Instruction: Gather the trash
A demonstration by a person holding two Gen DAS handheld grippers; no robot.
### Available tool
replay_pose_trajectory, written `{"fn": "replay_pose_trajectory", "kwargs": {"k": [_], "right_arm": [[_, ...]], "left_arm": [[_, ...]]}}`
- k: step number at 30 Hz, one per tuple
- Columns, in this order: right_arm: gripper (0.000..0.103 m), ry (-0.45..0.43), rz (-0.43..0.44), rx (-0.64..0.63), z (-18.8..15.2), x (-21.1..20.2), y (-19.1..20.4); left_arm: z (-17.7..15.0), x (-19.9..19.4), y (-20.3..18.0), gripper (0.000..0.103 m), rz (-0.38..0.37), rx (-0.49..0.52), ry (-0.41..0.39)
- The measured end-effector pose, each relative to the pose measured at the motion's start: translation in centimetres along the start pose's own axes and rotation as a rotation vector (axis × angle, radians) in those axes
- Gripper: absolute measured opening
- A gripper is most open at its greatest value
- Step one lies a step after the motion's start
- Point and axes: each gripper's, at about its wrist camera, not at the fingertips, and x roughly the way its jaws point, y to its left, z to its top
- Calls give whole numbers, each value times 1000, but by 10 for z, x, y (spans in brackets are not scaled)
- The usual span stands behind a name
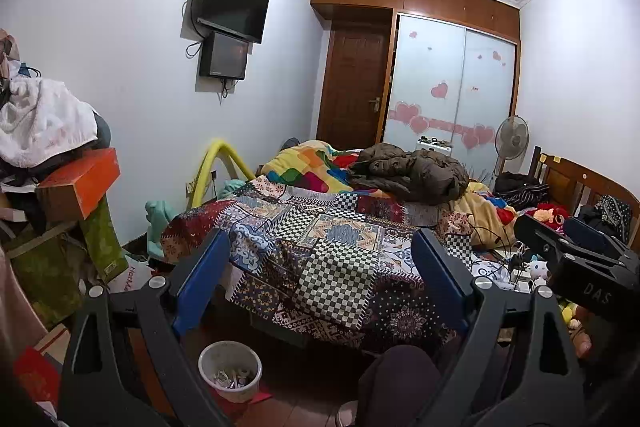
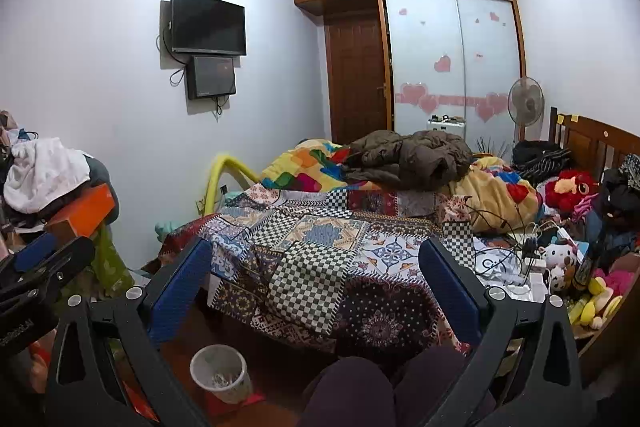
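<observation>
A small white waste bin with scraps inside stands on the floor at the foot of the bed; it also shows in the right wrist view. My left gripper is open and empty, held above the bin and facing the bed. My right gripper is open and empty, level with the left one. The right gripper shows at the right edge of the left wrist view, and the left gripper shows at the left edge of the right wrist view. No loose trash is clearly visible.
A bed with a patchwork cover, a brown jacket and bright blankets fills the middle. Plush toys, cables and a power strip lie on its right side. Piled boxes and clothes stand at left. My knees are below.
</observation>
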Motion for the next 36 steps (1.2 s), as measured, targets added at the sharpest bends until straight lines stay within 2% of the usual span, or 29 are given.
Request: {"fn": "replay_pose_trajectory", "kwargs": {"k": [28,32,36], "right_arm": [[103,18,12,-26,2,2,2],[103,18,13,-33,2,3,5],[103,23,20,-38,2,4,6]], "left_arm": [[-5,4,0,92,11,6,12],[-7,3,0,99,28,3,8],[-7,3,0,101,37,-4,5]]}}
